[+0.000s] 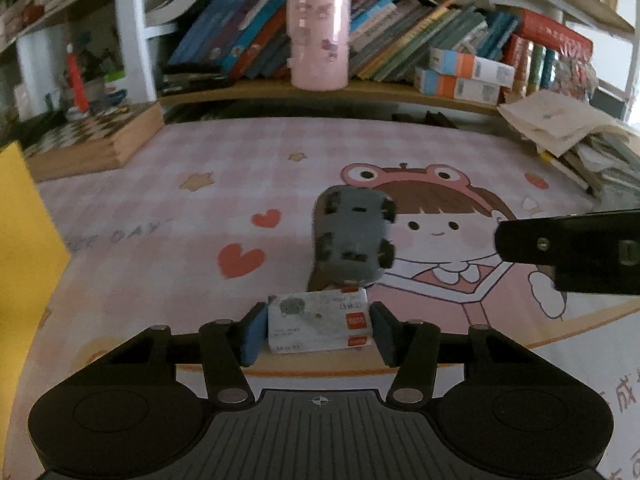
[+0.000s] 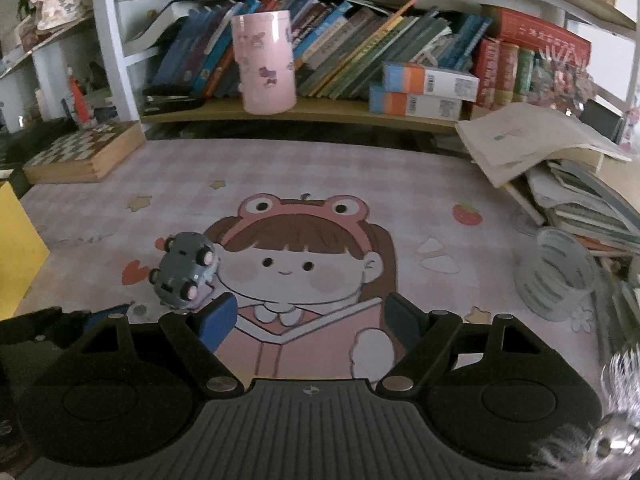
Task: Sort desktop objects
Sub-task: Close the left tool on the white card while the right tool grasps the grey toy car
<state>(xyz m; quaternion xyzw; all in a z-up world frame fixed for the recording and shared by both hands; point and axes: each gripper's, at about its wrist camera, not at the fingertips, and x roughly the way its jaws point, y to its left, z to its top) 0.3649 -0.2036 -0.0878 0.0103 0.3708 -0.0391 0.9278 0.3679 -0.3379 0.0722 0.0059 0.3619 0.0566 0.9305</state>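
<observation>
My left gripper [image 1: 318,326] is shut on a small white box [image 1: 318,322] with orange labels, held just above the pink cartoon desk mat [image 1: 160,216]. Just beyond it a grey toy car [image 1: 354,236] lies overturned with its wheels up; it also shows in the right wrist view [image 2: 186,272], left of my right gripper. My right gripper [image 2: 314,320] is open and empty over the mat; its black finger enters the left wrist view from the right [image 1: 568,250].
A pink cylindrical holder [image 1: 318,36] stands on the bookshelf at the back among books. A wooden chessboard box [image 1: 94,142] sits back left, a yellow box [image 1: 24,248] at the left edge. A clear ribbed cup [image 2: 558,276] and a paper pile [image 2: 560,160] are on the right.
</observation>
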